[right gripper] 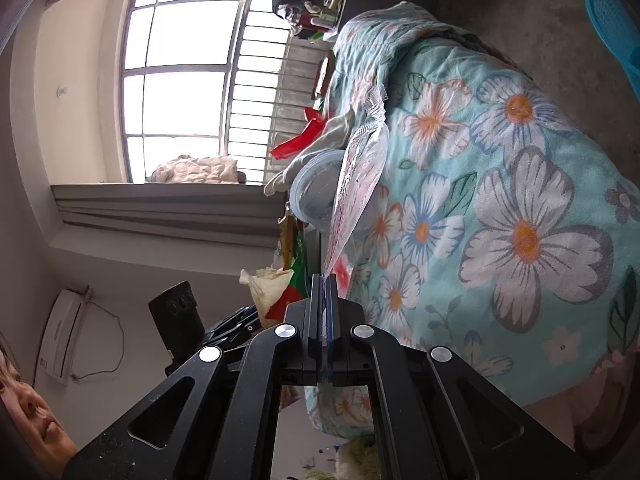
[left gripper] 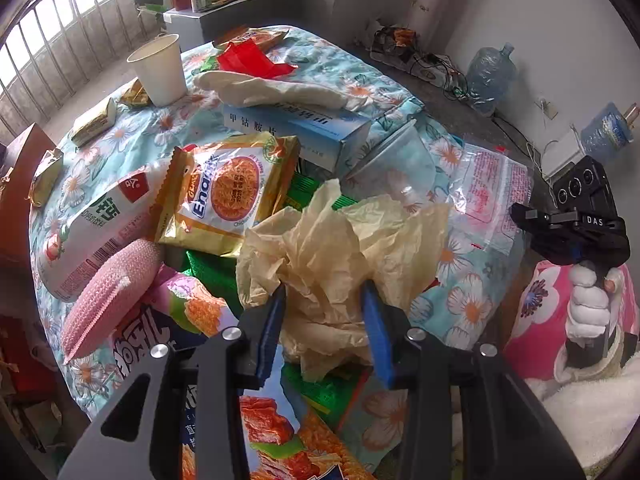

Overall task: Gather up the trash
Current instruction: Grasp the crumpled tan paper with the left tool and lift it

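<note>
Two grippers in play, logged view by view. Left wrist view: my left gripper has its blue pads either side of a crumpled tan paper, jaws spread with the paper bunched between them; the pads look to be touching the wad, but I cannot tell whether they are pressing on it or only bracketing it. The wad sits on a heap of wrappers near the near edge of the flowered tablecloth: a yellow noodle packet just behind it, a blue carton further back, a white paper cup toward the far-left edge, and a red wrapper near the far edge. At the right edge lies a clear plastic bag, with the right gripper at its corner. Right wrist view (camera rolled sideways): jaws fully together, with the clear plastic bag's corner pinched between the pads and the film running away from them along the table edge, so I log it as clamped on the bag. Judgement: step in hand is the pickup of two items at once, bag secured, paper still to be confirmed. Next move calls for squeezing the left jaws firmly on the wad, since crumpled paper compresses and may slip, then lifting both clear of the heap without dragging neighbouring wrappers. No bin is visible in either view.
</note>
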Motion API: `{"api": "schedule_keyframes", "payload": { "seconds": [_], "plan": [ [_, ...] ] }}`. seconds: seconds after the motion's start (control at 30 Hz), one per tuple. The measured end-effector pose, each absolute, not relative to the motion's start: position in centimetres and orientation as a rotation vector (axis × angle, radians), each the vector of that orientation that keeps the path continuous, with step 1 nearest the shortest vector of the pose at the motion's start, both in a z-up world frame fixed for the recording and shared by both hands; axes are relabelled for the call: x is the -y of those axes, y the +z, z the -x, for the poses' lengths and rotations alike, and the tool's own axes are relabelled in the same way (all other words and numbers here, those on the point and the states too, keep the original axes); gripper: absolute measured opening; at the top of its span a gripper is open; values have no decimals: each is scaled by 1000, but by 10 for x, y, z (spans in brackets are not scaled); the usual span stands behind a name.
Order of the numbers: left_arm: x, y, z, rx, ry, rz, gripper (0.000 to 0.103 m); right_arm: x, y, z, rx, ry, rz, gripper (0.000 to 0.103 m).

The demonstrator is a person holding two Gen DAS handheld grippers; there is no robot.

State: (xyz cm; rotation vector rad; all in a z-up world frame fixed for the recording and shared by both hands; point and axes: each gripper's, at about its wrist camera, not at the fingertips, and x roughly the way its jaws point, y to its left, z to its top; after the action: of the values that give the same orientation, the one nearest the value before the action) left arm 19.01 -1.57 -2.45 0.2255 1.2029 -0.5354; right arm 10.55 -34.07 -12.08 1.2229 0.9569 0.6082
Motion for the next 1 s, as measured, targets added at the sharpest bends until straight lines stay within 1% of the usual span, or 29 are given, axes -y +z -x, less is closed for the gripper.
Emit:
{"api": "schedule_keyframes", "payload": {
  "seconds": [0.17,0.3,0.37,0.47,0.63,0.7,0.77,0.8,0.87,0.9,0.97,1.0],
  "plan": [
    [17,-16,-185,-1225,-628,-201,56,338,-129,-112,-970,606,-1224,1],
    [12,-4,-180,-1199,-664,-188,61,334,-133,-119,-978,605,-1227,1],
    [11,-1,-178,-1178,-678,-210,65,334,-134,-122,-981,605,-1226,1],
    [14,-10,-176,-1180,-641,-295,66,332,-135,-127,-984,603,-1227,1],
    [11,-39,-186,-1290,-582,-302,66,327,-135,-131,-989,606,-1223,1],
    [10,-42,-190,-1296,-582,-280,63,324,-135,-132,-990,605,-1222,1],
    [9,-42,-192,-1303,-598,-260,53,324,-136,-132,-989,604,-1222,1],
    [9,-42,-193,-1307,-606,-247,49,324,-136,-133,-988,602,-1221,1],
    [8,-44,-195,-1323,-621,-221,36,324,-136,-132,-986,601,-1220,1],
    [7,-45,-195,-1330,-626,-210,32,323,-136,-133,-985,600,-1220,1],
    [7,-45,-196,-1330,-627,-198,20,324,-136,-132,-983,598,-1220,1],
    [6,-44,-195,-1323,-630,-190,17,324,-136,-132,-982,596,-1221,1]
  ]
}}
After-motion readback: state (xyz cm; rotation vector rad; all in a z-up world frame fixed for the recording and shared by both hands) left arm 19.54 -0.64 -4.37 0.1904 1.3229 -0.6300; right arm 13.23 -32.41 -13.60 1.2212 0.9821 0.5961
